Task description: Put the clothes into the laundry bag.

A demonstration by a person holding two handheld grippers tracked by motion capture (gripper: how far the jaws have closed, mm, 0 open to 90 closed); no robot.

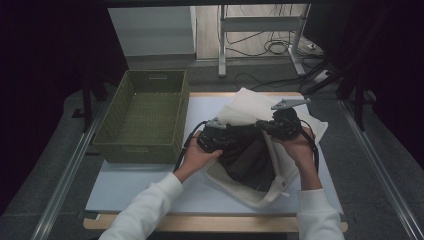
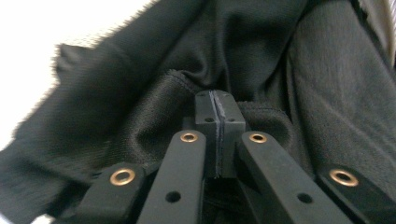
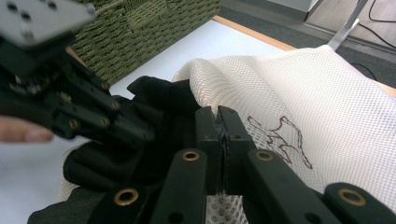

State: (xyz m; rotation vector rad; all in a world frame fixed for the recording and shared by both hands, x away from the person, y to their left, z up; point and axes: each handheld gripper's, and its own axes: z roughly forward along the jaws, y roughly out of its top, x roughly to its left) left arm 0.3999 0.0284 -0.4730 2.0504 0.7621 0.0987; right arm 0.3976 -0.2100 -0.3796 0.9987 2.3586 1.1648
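left gripper (image 2: 218,100) clamped on black garment (image 2: 154,107), right gripper (image 3: 223,119) pinching mesh bag (image 3: 299,93)

1 basket (image 1: 145,117), 1 mesh bag (image 1: 250,107), 1 black garment (image 1: 247,155).

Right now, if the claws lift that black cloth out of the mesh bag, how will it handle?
Probably floppy: the black cloth folds and creases deeply around the left claw. Likely light for its size, being thin knit fabric. It may drag on the mesh bag, since it lies bunched inside it, so the bag might lift too.
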